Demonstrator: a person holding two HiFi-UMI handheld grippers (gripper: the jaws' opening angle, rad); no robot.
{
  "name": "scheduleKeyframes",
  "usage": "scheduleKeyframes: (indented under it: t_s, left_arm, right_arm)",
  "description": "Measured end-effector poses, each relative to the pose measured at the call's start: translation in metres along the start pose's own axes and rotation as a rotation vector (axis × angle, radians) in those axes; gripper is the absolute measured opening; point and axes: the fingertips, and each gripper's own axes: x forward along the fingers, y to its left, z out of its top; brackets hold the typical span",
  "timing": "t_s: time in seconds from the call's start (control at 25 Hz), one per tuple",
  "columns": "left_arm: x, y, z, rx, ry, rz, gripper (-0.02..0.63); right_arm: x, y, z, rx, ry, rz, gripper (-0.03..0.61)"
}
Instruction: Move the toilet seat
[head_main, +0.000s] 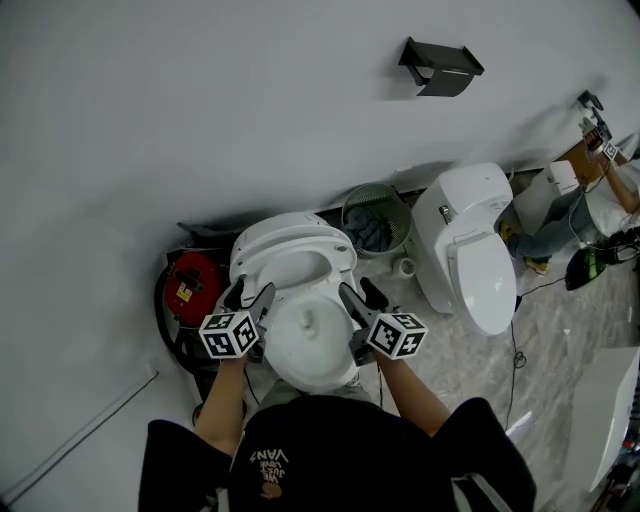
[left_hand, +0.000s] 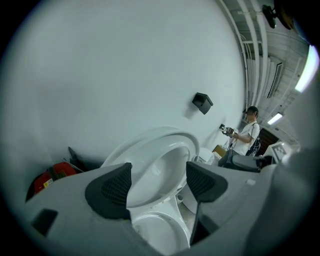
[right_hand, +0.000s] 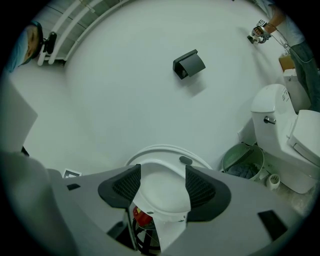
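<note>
- Toilet seat (head_main: 335, 255) is at frame centre in the head view, tipped up over the bowl (head_main: 310, 345), with the white wall (head_main: 200, 120) behind it
- Left hand-held gripper (head_main: 250, 292) sits at the seat's left edge, right hand-held gripper (head_main: 358, 295) at its right edge, marker cubes facing the camera
- Left gripper view: left hand-held gripper (left_hand: 159, 175) has its jaws wide apart; the seat ring (left_hand: 142, 150) runs through the gap, and it's unclear whether the pads touch it
- Right gripper view: right hand-held gripper (right_hand: 163, 175) also stands wide; a white part of the toilet (right_hand: 162, 197) fills the gap pad to pad, and I can't confirm the pads press on it
- Red unit (head_main: 192, 285) on the floor just left of the toilet, also seen low between the right jaws (right_hand: 142, 217)
- Green bin (head_main: 350, 205) stands between this toilet and a second toilet (head_main: 470, 250) at right, whose lid is down
- Black holder (head_main: 440, 68) on the wall, upper right of the frame
- Another person (left_hand: 247, 132) stands far right in the left gripper view
</note>
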Motion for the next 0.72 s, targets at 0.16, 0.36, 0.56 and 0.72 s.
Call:
scheduleKeyframes:
  t_s: [0.16, 0.36, 0.56, 0.72]
  left_arm:
    - [-0.014, 0.000, -0.006, 0.002, -0.017, 0.023, 0.333]
    - [-0.034, -0.007, -0.004, 0.067, -0.053, 0.079, 0.249]
    - [-0.056, -0.015, 0.005, 0.104, -0.126, 0.127, 0.135]
    - [-0.073, -0.023, 0.008, 0.108, -0.178, 0.173, 0.047]
  right_arm:
    - [-0.003, 0.006, -0.005, -0.011, 0.011, 0.021, 0.265]
    - [-0.011, 0.008, -0.004, -0.035, 0.023, 0.036, 0.247]
    - [-0.021, 0.012, 0.005, -0.090, 0.001, 0.045, 0.190]
    - [-0.029, 0.020, 0.013, -0.129, -0.013, 0.090, 0.111]
